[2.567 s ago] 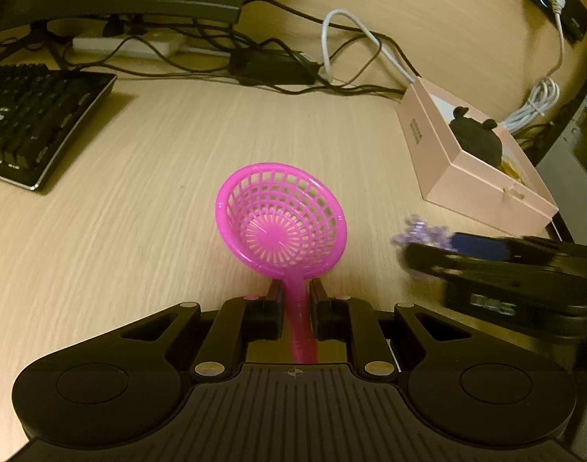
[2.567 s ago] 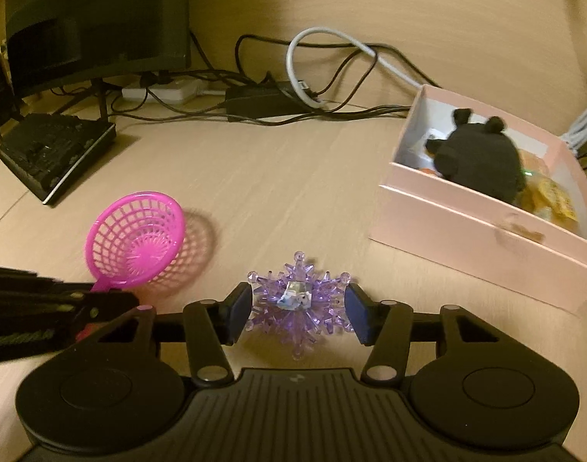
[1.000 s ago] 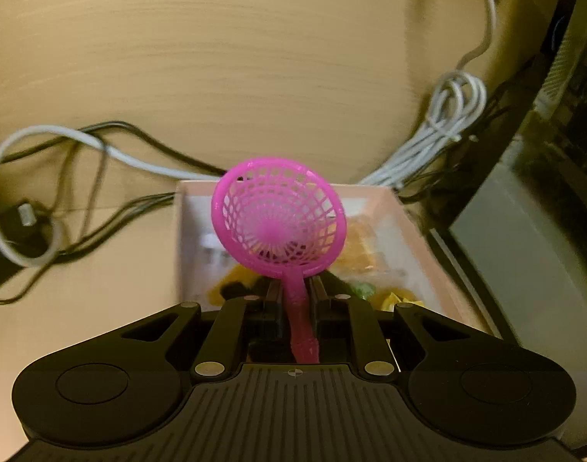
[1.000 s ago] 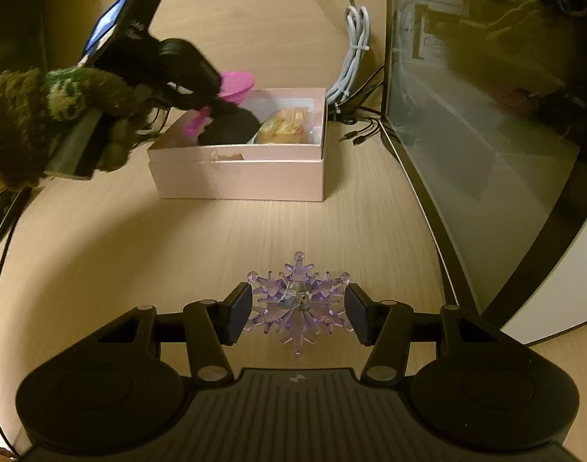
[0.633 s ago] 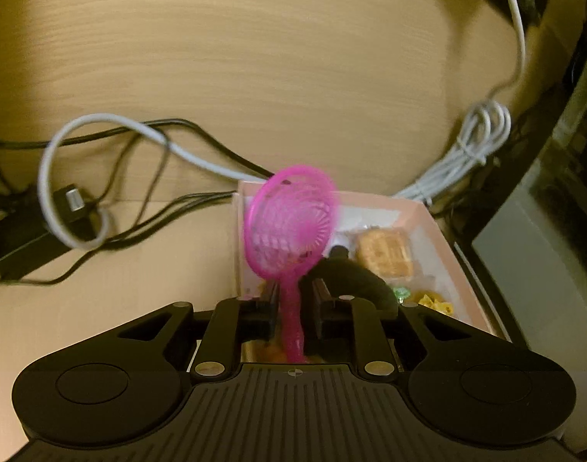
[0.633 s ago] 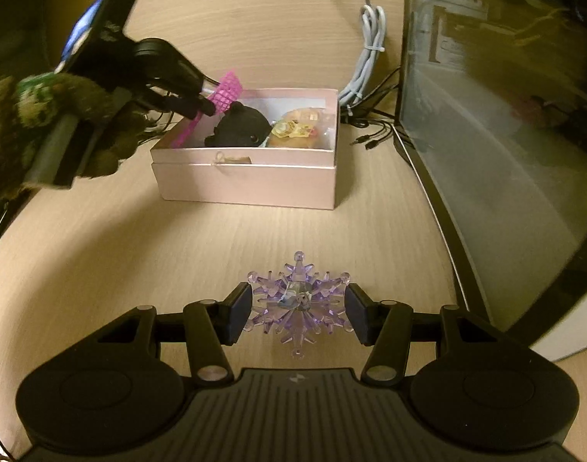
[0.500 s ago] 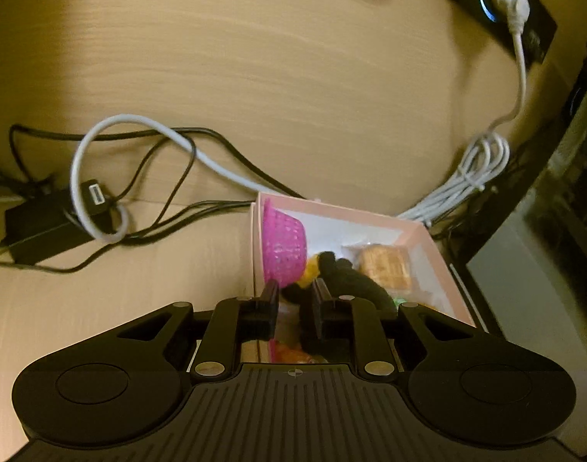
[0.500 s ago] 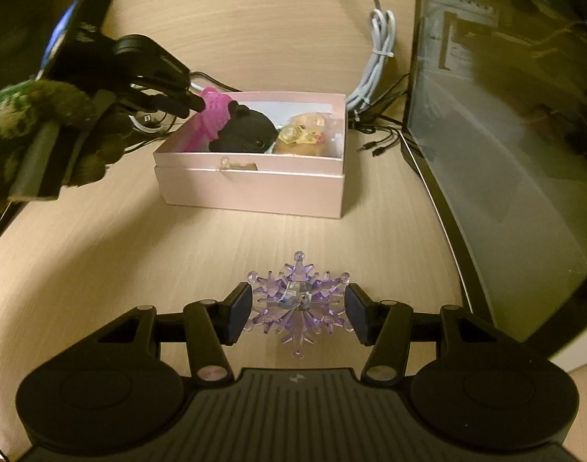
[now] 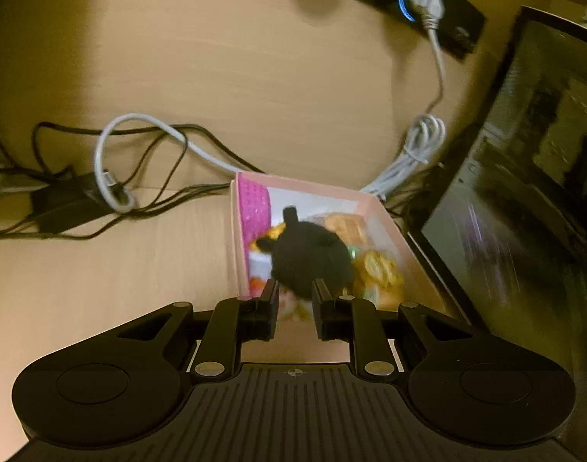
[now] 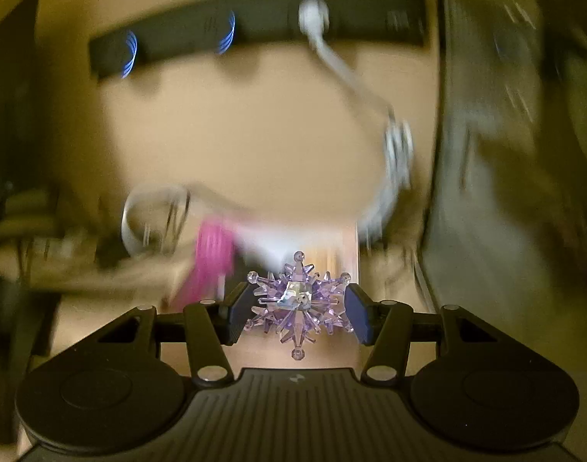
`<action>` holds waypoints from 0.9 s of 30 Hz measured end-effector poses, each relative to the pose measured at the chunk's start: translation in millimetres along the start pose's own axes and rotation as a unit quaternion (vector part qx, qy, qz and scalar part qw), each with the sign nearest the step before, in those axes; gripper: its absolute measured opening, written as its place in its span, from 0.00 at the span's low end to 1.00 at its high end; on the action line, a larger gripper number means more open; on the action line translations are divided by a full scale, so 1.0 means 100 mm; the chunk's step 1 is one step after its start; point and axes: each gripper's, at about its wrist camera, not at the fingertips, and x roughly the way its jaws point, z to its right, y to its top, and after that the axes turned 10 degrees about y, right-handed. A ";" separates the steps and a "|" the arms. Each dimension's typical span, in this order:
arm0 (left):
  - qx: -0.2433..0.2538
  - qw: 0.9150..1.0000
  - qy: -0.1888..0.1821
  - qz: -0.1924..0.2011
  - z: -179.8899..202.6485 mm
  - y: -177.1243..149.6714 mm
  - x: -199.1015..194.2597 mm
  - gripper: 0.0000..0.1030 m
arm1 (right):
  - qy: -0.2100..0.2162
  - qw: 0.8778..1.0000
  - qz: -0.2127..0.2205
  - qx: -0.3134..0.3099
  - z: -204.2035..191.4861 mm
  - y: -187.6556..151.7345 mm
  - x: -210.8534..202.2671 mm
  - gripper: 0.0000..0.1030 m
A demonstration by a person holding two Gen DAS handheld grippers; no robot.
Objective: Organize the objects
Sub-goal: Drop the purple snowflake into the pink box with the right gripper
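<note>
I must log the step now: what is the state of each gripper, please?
Left gripper: jaws slightly apart, holding nothing; the pink basket lies in the pink box.
Right gripper: closed on the purple snowflake.

A pink box (image 9: pixel 385 213) sits open on the desk. A pink basket (image 9: pixel 255 208) stands on edge against its left wall. Beside that lies a black plush (image 9: pixel 308 258) with small ears, then yellow-orange items (image 9: pixel 374 265) to the right. A purple, spiky, translucent snowflake (image 10: pixel 298 304) is clamped flat between the right gripper's (image 10: pixel 298 313) pads, above the blurred box.
</note>
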 end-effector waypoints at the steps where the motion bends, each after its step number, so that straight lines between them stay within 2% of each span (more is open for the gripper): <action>1: -0.002 1.000 0.006 -0.008 -0.02 -0.06 -0.03 0.20 | 0.000 1.000 0.013 0.004 0.01 0.15 0.12 0.52; 4: -0.006 0.999 0.011 -0.033 -0.10 -0.19 -0.03 0.20 | 0.008 1.000 0.021 0.005 0.06 0.49 0.50 0.62; 7: -0.025 0.999 0.025 -0.034 -0.26 -0.21 -0.05 0.20 | -0.013 1.000 0.015 -0.002 0.10 0.53 0.63 0.62; 12: -0.055 0.998 0.026 -0.023 -0.39 -0.07 0.00 0.20 | -0.014 0.999 -0.035 0.026 0.32 0.07 0.47 0.62; 15: -0.049 0.999 0.018 -0.014 -0.31 0.07 0.11 0.20 | -0.022 0.997 -0.073 0.032 0.41 -0.25 0.42 0.62; 20: -0.032 0.997 0.046 -0.045 -0.21 0.15 0.47 0.21 | -0.034 0.993 -0.107 0.030 0.45 -0.55 0.50 0.62; 22: -0.023 0.996 0.064 -0.056 -0.20 0.13 0.56 0.43 | -0.039 0.993 -0.115 0.013 0.40 -0.61 0.57 0.62; 23: -0.022 0.995 0.075 -0.059 -0.21 0.11 0.57 0.49 | -0.043 0.992 -0.118 0.005 0.37 -0.62 0.62 0.62; 25: -0.023 0.994 0.094 -0.058 -0.25 0.09 0.56 0.69 | -0.044 0.992 -0.118 0.000 0.34 -0.64 0.65 0.62; 27: -0.029 0.992 0.113 -0.058 -0.30 0.06 0.54 0.80 | -0.037 0.992 -0.121 0.000 0.30 -0.62 0.70 0.62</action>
